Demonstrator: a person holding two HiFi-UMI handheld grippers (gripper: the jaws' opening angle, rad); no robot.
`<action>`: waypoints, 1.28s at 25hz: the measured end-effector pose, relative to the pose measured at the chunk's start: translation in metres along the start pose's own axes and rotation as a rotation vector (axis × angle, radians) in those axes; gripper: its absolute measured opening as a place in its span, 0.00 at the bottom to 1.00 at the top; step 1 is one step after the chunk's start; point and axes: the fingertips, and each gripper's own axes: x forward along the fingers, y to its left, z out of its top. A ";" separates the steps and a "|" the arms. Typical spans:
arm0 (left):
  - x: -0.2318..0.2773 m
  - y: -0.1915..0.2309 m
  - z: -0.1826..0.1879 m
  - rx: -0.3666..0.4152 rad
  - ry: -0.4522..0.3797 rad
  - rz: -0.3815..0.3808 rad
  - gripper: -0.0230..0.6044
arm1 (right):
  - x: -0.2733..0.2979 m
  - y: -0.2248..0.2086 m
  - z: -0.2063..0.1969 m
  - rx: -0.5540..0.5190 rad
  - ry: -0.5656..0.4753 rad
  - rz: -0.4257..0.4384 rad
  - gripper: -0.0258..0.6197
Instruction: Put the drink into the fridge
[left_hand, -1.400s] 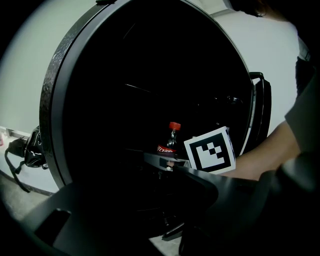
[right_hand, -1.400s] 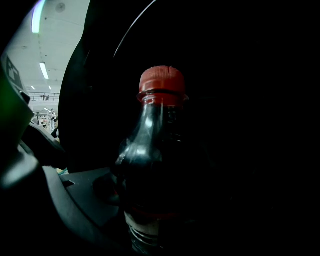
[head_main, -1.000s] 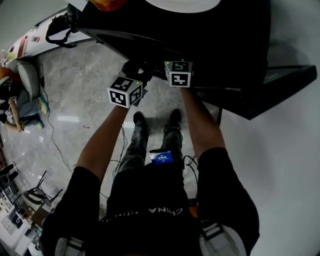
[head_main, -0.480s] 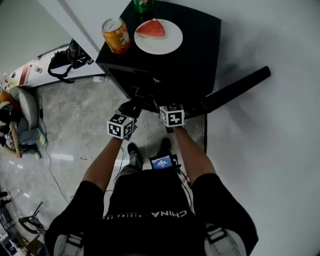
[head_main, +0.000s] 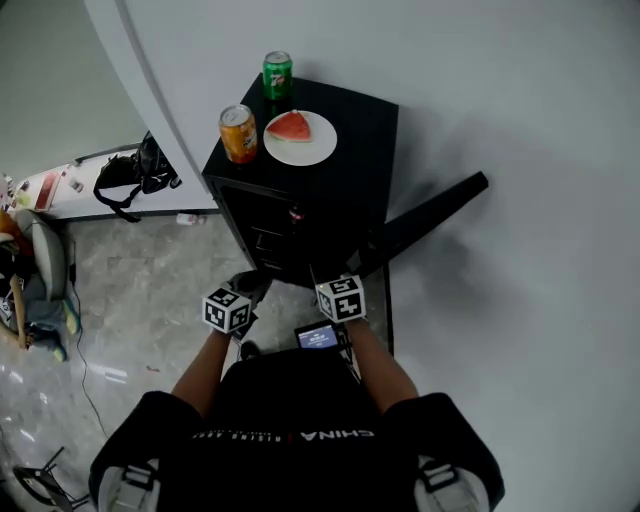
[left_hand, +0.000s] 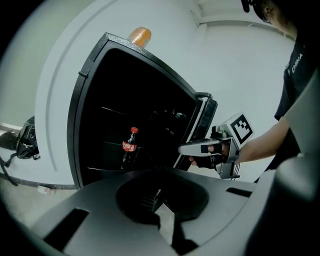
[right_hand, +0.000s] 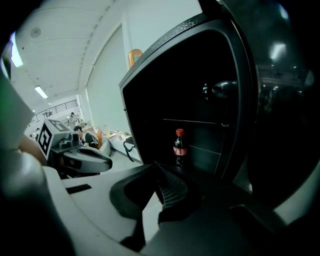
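Glossy red-capped bottle (left_hand: 129, 147) stands upright inside the boxy black fridge (left_hand: 76, 130); your left gripper (left_hand: 159, 198) and right gripper (right_hand: 162, 187) are closed, empty.

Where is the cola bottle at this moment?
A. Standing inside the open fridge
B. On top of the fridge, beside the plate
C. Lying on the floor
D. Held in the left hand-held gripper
A: both gripper views show the cola bottle standing upright inside the open fridge, with nothing gripping it.

Bottle (right_hand: 179, 146) inside the fridge (head_main: 350, 170), cans (head_main: 239, 133) and plate (head_main: 318, 147) side by side on top.
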 end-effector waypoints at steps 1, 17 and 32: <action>-0.001 -0.002 0.000 0.001 0.000 -0.006 0.06 | -0.003 0.001 0.002 0.006 -0.006 0.005 0.06; -0.015 0.013 0.012 -0.018 -0.026 0.074 0.06 | -0.008 -0.015 -0.003 -0.051 0.024 0.002 0.06; 0.010 -0.012 -0.006 -0.068 0.038 0.140 0.06 | -0.017 -0.015 -0.008 -0.040 0.017 0.139 0.06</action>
